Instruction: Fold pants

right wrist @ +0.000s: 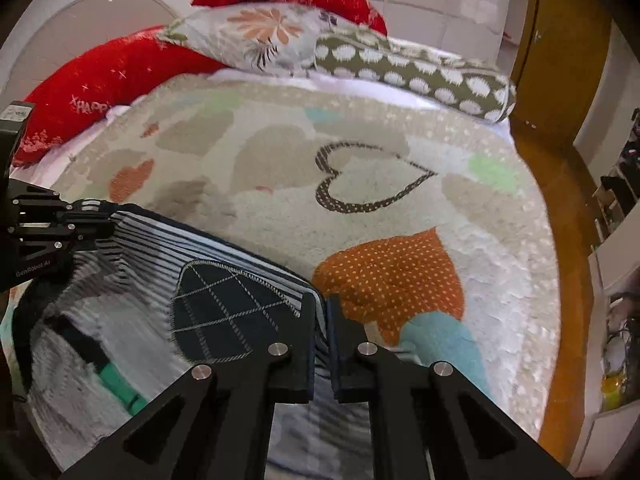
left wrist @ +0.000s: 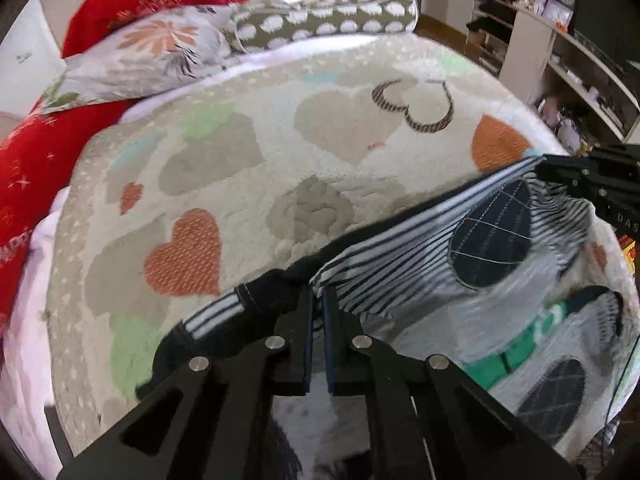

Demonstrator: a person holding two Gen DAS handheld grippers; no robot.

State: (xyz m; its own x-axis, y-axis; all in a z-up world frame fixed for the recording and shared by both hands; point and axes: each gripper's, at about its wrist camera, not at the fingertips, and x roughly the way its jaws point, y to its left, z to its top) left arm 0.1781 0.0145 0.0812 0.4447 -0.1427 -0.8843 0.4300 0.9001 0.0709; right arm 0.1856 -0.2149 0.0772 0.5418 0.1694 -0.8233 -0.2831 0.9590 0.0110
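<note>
Left hand-held gripper (left wrist: 318, 300): jaws nearly closed, pinching the top edge of the striped pants (left wrist: 420, 248) where black trim bunches at the tips. Right hand-held gripper (right wrist: 321, 308): jaws likewise nearly closed, clamped on the other end of that same edge, striped cloth visible in the gap between the pads.

Pants hang stretched between the two grippers — the edge runs taut from one to the other, the rest drooping below, blurred. Dark oval patch (right wrist: 228, 312) with pale cross-stitching sits just beside the right gripper; a second like patch (left wrist: 548, 396) shows lower in the left view. Green band (left wrist: 520, 348) crosses the lower cloth.

Beneath and beyond: bed covered by a cream fleece blanket (left wrist: 248, 92) with heart prints. Further back, at the head of the bed — floral pillow (right wrist: 260, 36), olive spotted bolster (right wrist: 416, 68), red cushion (right wrist: 104, 76). Cluttered white shelves (left wrist: 560, 52) stand past the bed's far side.
</note>
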